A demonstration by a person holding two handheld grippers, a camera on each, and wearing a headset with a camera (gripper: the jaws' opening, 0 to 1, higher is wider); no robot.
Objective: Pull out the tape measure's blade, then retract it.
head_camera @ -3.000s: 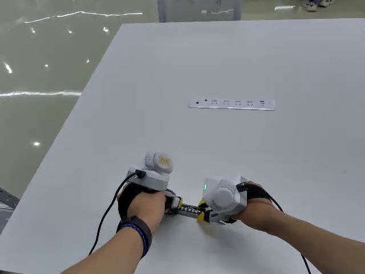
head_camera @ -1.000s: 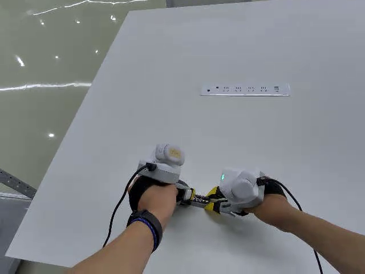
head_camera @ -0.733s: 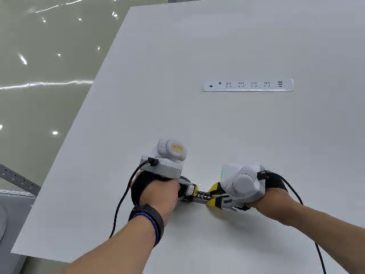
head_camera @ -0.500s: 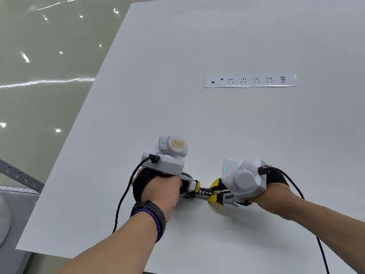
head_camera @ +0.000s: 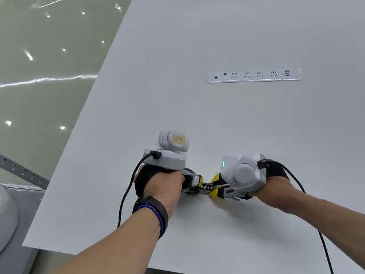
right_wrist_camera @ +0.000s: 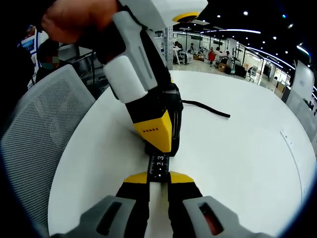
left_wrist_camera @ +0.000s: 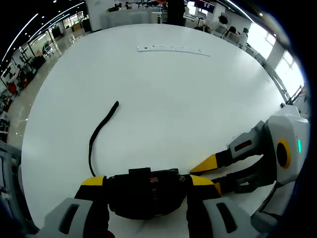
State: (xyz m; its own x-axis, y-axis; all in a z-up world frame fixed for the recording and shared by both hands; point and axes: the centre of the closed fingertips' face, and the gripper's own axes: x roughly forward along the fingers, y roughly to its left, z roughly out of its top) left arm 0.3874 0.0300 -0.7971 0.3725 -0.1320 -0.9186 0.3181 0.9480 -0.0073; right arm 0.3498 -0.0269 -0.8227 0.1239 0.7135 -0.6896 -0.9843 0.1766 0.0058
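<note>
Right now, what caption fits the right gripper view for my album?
Right tongs pinch the short blade; left tongs clamp the black tape measure.

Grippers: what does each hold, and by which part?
The left gripper clamps the black tape measure case by its sides; the right gripper pinches the numbered blade just outside the case.

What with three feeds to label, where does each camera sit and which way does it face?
Head view: on the person's head, facing forward and down at the white table; both forearms and hands show, left tool meeting right tool.
Left gripper view: on the left tool, facing across the table towards the power strip; its jaws clamp the tape measure.
Right gripper view: on the right tool, facing the left tool; its jaws pinch the blade; a hand shows.
Shared: both gripper views catch the black strap.
</note>
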